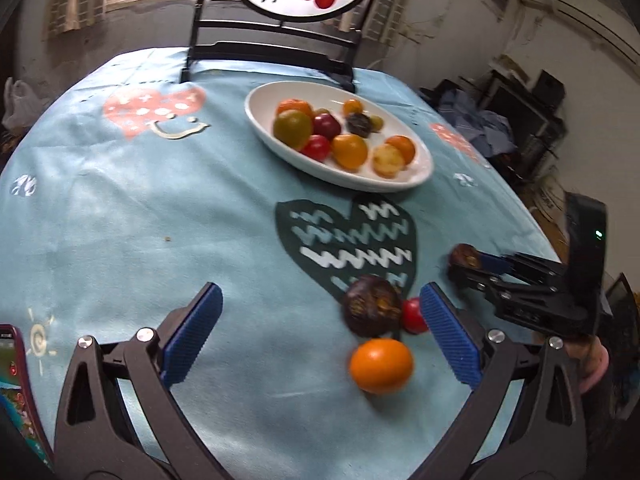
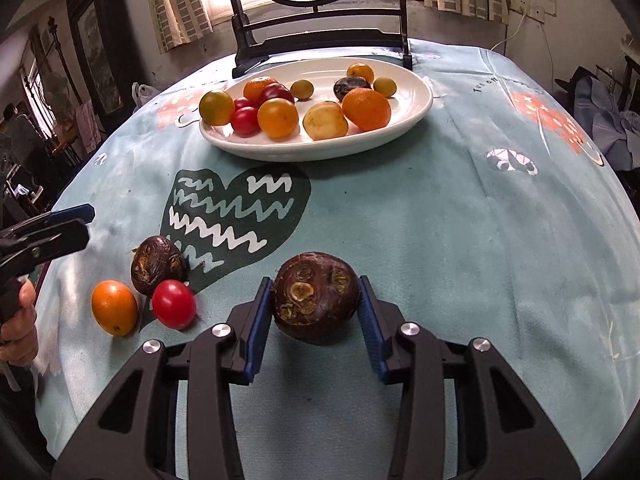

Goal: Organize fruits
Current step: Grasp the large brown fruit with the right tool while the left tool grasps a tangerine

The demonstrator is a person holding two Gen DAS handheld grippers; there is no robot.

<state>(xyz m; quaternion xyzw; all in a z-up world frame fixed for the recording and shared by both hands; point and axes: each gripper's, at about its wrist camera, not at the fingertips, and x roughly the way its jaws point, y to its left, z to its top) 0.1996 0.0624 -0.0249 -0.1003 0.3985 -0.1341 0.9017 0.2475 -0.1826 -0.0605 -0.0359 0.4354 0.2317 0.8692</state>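
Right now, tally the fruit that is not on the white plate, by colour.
Dark brown: 2, the held dark brown fruit in the right claw and the loose dark brown fruit on the cloth
Orange: 1, the orange fruit
Red: 1, the red fruit
Total: 4

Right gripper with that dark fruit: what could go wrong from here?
1. The right gripper holds the dark round fruit only by its sides, clear of the blue tablecloth; it might slip out and roll.
2. The white plate is already crowded, so dropping it in could knock the orange or its neighbours.
3. The left gripper is open near three loose fruits; its blue pad sits close to the red tomato and may nudge it.
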